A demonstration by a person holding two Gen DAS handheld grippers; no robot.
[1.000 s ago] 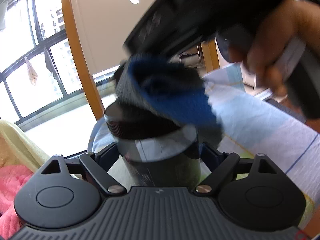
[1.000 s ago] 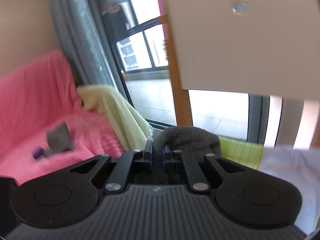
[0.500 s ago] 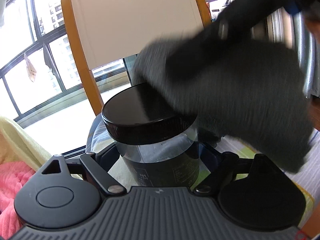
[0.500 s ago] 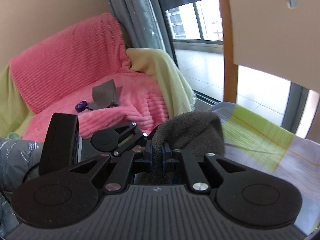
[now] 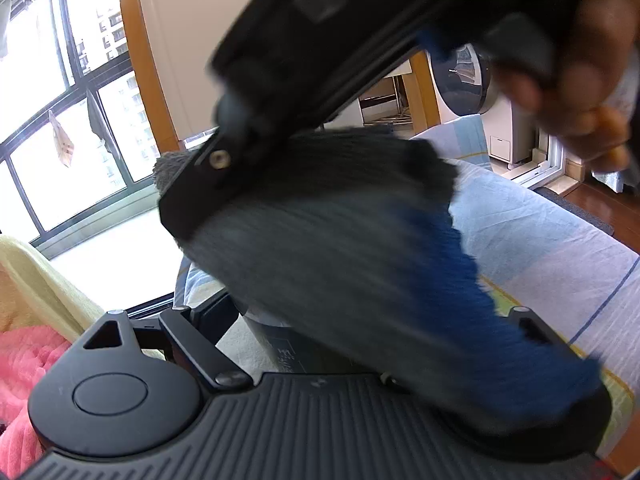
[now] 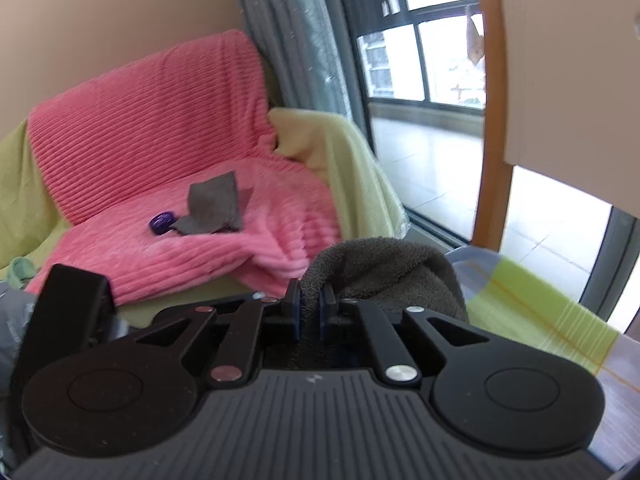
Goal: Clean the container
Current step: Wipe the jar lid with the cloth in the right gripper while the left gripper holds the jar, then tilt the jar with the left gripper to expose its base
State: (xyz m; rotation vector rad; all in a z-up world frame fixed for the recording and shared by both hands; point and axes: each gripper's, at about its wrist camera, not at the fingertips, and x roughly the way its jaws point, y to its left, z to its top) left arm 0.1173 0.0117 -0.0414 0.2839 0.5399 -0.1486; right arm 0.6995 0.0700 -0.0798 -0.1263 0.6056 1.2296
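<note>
Closest to me, the left hand-held gripper [image 5: 316, 320] has its jaws set around the dark container [image 5: 288, 344], though the cloth hides one side, so how firm the clench is I can only guess. The container sits between the fingers, held up above the striped bedsheet [image 5: 540, 240], its top buried under the cloth [image 5: 340, 264]. That grey-and-blue cloth is draped over the lid and spills down the front.

The right hand-held gripper [image 6: 309, 312] is clenched on a fold of the cloth [image 6: 384, 276], the pads pinched tight against the pile.

To my eye the wipe is in full swing. It would go best with the left side locked steady while the right presses the cloth flat on the lid and sweeps round the rim, not just brushing over it. A loose pinch could let the cloth slip.

Farther off are a pink blanket [image 6: 160, 128] on the armchair and the window [image 5: 48, 120].
</note>
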